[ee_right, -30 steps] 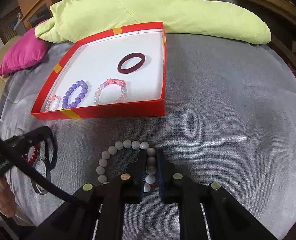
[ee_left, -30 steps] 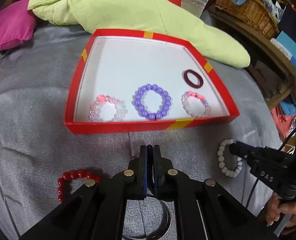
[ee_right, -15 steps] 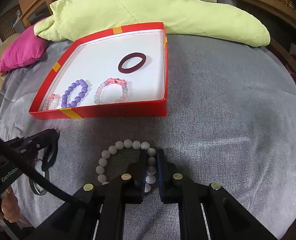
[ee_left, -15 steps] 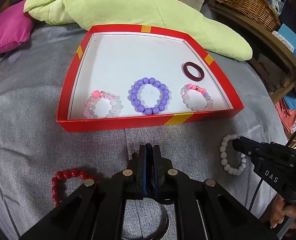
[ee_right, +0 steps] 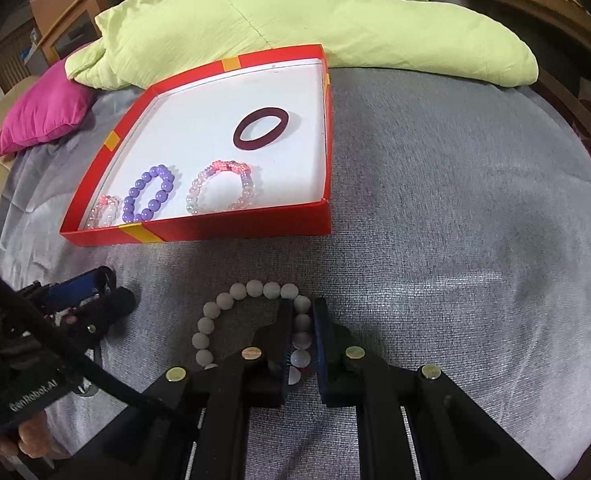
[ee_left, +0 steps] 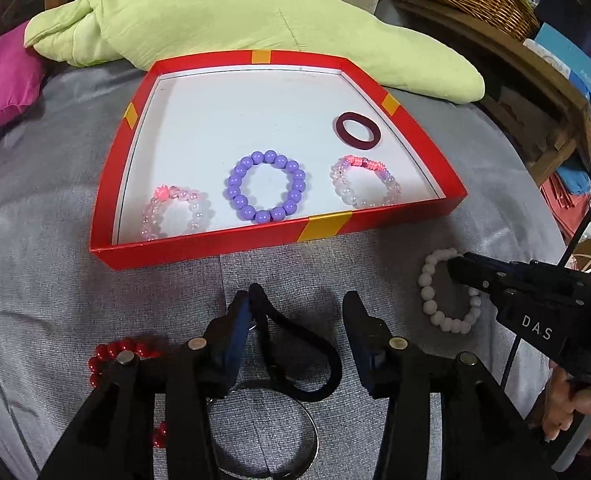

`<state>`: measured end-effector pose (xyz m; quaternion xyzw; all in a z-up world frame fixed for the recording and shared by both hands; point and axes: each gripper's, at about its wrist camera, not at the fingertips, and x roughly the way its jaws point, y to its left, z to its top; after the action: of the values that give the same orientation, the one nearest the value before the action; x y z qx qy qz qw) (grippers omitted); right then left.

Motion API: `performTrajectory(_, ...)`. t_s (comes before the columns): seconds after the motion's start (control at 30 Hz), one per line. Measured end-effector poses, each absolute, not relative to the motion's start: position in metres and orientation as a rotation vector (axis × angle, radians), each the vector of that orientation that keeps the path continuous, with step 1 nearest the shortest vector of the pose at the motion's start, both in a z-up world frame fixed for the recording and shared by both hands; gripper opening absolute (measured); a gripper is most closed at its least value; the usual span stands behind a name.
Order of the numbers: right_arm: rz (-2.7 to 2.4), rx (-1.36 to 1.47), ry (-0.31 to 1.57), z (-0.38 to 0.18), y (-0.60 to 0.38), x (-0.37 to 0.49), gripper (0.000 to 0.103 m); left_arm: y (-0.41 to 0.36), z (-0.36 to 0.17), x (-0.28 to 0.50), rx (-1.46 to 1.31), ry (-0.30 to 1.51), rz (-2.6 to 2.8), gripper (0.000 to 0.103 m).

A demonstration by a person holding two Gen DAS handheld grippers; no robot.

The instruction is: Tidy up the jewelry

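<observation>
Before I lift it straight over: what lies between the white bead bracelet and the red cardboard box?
Only bare grey cloth separates the white bead bracelet from the red cardboard box, clearest in the right wrist view.

Silver bangle [ee_left: 271, 432] half behind hand-held gripper [ee_left: 299, 320]

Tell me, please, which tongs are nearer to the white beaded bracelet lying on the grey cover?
Right. The right tongs are shut on the white beaded bracelet, pinching its beads. The left tongs, just opened, stand apart to its left, over a black hair tie.
</observation>
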<state>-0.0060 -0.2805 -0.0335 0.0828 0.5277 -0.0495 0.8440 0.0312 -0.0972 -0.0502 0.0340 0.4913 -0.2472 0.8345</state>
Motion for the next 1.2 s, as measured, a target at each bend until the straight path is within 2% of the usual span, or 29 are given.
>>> performTrajectory(0.17,-0.102,0.194,1.119,-0.033,-0.283,-0.005,0.013,-0.094,-0.049,0.032,0.060,1.038,-0.514,0.044)
performTrajectory(0.43,-0.110,0.193,1.115,-0.031,-0.282,-0.007,0.013,-0.089,-0.051,0.037,0.051,1.040,-0.479,0.012)
performTrajectory(0.73,-0.126,0.203,1.107,-0.031,-0.280,-0.009,0.011,-0.087,-0.049,0.036,0.066,1.024,-0.456,0.007)
performTrajectory(1.2,-0.085,0.282,1.086,-0.023,-0.276,-0.010,0.011,-0.069,-0.034,0.031,0.058,0.984,-0.437,0.007)
